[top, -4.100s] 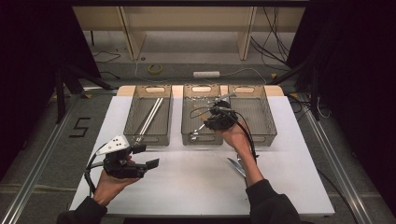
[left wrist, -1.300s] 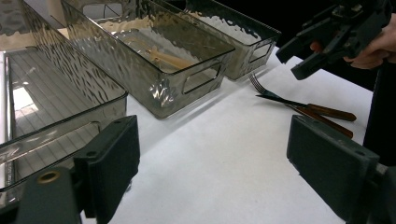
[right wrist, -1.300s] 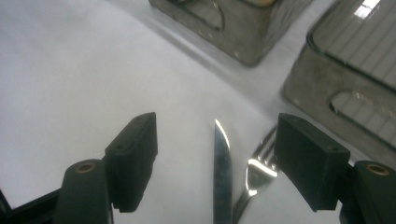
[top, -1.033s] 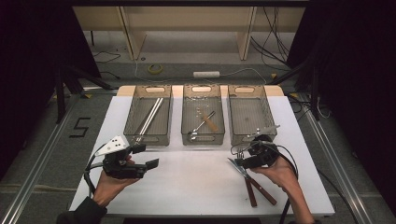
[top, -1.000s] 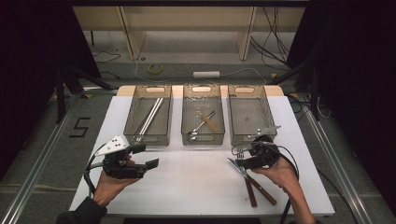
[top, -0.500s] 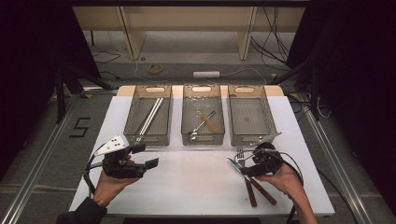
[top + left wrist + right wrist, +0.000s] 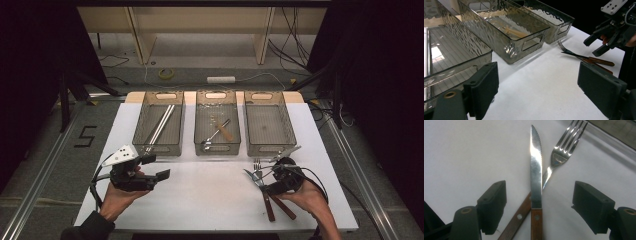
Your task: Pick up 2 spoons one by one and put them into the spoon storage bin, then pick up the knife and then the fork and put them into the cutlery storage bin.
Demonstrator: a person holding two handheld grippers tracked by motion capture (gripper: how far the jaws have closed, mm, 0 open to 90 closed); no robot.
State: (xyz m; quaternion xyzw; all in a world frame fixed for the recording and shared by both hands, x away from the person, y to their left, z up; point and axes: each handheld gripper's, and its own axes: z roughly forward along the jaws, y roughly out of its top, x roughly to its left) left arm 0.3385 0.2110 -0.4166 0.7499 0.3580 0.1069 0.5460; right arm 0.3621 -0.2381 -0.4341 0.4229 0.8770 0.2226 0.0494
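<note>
A serrated knife with a wooden handle lies crossed over a fork on the white table. My right gripper is open, low over them, one jaw on each side of the knife. From above, the knife and fork lie at the front right, just left of the right gripper. At the front left my left gripper is open, held above the table and holding nothing. In its own view the left gripper faces the bins, with the cutlery pair farther off.
Three clear bins stand in a row at the back. The left bin holds long metal rods. The middle bin holds a spoon and a wooden-handled piece. The right bin looks empty. Bare white table lies between the hands.
My right gripper has come from above the middle bin to the front right, then sunk lower over the knife and fork. The left gripper has stayed put.
</note>
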